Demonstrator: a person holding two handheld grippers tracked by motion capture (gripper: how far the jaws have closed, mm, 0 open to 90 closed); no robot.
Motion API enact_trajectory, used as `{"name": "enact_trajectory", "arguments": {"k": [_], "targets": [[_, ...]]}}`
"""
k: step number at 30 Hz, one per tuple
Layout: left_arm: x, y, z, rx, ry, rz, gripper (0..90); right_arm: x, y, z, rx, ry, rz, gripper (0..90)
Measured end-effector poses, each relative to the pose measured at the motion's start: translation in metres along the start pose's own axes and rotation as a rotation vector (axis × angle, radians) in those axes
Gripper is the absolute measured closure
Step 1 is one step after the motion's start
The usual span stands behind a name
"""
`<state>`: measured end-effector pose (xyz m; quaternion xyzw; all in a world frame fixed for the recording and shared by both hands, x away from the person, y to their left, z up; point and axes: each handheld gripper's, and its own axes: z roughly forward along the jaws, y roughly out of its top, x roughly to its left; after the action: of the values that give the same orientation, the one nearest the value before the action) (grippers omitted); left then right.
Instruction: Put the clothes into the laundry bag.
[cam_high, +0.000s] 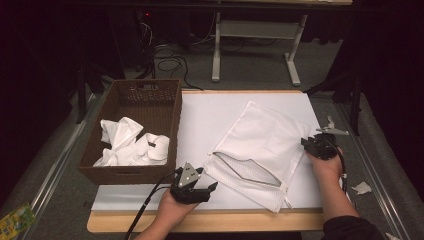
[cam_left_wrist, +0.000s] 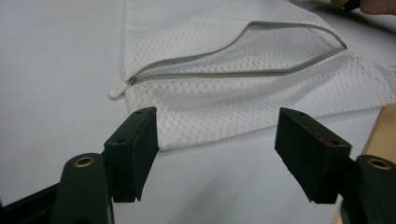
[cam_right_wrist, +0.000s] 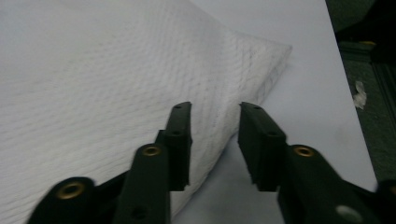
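A white mesh laundry bag (cam_high: 260, 137) lies flat on the white mat (cam_high: 210, 115), its grey zipper (cam_left_wrist: 243, 72) gaping open along the near edge. The zipper pull (cam_left_wrist: 117, 89) rests on the mat at the bag's left corner. My left gripper (cam_high: 207, 179) hovers open just short of that near corner (cam_left_wrist: 217, 126), jaws wide apart and holding nothing. My right gripper (cam_high: 307, 142) is open at the bag's right edge (cam_right_wrist: 215, 109); that edge runs between its jaws, and one finger (cam_right_wrist: 180, 135) is over the mesh.
A brown wicker basket (cam_high: 172, 120) stands at the mat's left, holding crumpled white cloths (cam_high: 130, 145). The wooden table edge (cam_high: 210, 220) runs along the front. Behind the table are cables (cam_high: 172, 62) and a white frame (cam_high: 255, 30) on the floor.
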<state>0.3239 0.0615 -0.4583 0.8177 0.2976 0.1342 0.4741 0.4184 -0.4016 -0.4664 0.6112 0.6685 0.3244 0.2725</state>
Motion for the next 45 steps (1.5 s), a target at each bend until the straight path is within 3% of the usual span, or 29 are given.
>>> {"name": "enact_trajectory", "arguments": {"k": [3,4,5,6,8,9,11,12,13,17,21,27,28,29,31,42,44,45], "targets": [[0.0,0.0,0.001,0.012,0.019,0.021,27.1,0.015,-0.007,-0.021,-0.048,0.044,-0.012,31.0],[0.0,0.0,0.001,0.012,0.019,0.021,26.4,0.015,-0.007,-0.021,-0.048,0.044,-0.012,31.0],[0.001,0.0,0.002,0.023,0.027,0.02,25.4,0.025,-0.016,-0.04,-0.095,0.036,-0.054,18.9],[0.001,0.0,0.002,0.023,0.027,0.02,24.9,0.025,-0.016,-0.04,-0.095,0.036,-0.054,18.9],[0.002,0.0,0.003,0.046,0.034,0.0,24.0,0.033,-0.022,-0.059,-0.15,0.042,-0.079,13.8],[0.003,0.0,0.004,0.056,0.039,-0.012,22.4,0.041,-0.026,-0.077,-0.195,0.042,-0.088,10.8],[0.003,0.0,0.004,0.055,0.044,-0.013,22.4,0.043,-0.028,-0.084,-0.209,0.039,-0.093,10.7],[0.003,0.001,0.003,0.043,0.033,-0.019,22.3,0.051,-0.034,-0.1,-0.229,0.058,-0.116,8.1],[0.003,0.002,0.002,0.038,0.034,-0.015,22.4,0.055,-0.037,-0.105,-0.234,0.069,-0.125,6.9],[0.003,0.003,0.002,0.027,0.035,0.005,21.3,0.064,-0.046,-0.115,-0.235,0.109,-0.133,6.4],[0.003,0.005,0.002,0.029,0.029,0.019,19.6,0.071,-0.048,-0.119,-0.231,0.131,-0.121,6.4],[-0.008,0.023,-0.007,-0.062,0.026,0.043,14.3,0.078,-0.047,-0.115,-0.215,0.16,-0.126,4.8],[-0.01,0.026,-0.008,-0.077,0.025,0.049,11.8,0.078,-0.047,-0.114,-0.212,0.164,-0.125,4.6],[-0.016,0.031,-0.011,-0.078,0.035,0.085,4.4,0.079,-0.047,-0.113,-0.208,0.156,-0.128,3.2],[-0.017,0.034,-0.015,-0.08,0.033,0.098,1.1,0.08,-0.048,-0.112,-0.204,0.159,-0.133,2.6],[0.0,0.04,-0.042,-0.13,0.057,0.048,0.0,0.082,-0.047,-0.109,-0.202,0.164,-0.147,2.7],[0.005,0.042,-0.051,-0.141,0.096,0.061,0.0,0.081,-0.048,-0.109,-0.202,0.169,-0.153,3.3],[0.005,0.042,-0.051,-0.141,0.096,0.061,0.0,0.081,-0.048,-0.109,-0.202,0.169,-0.153,3.3]]}}
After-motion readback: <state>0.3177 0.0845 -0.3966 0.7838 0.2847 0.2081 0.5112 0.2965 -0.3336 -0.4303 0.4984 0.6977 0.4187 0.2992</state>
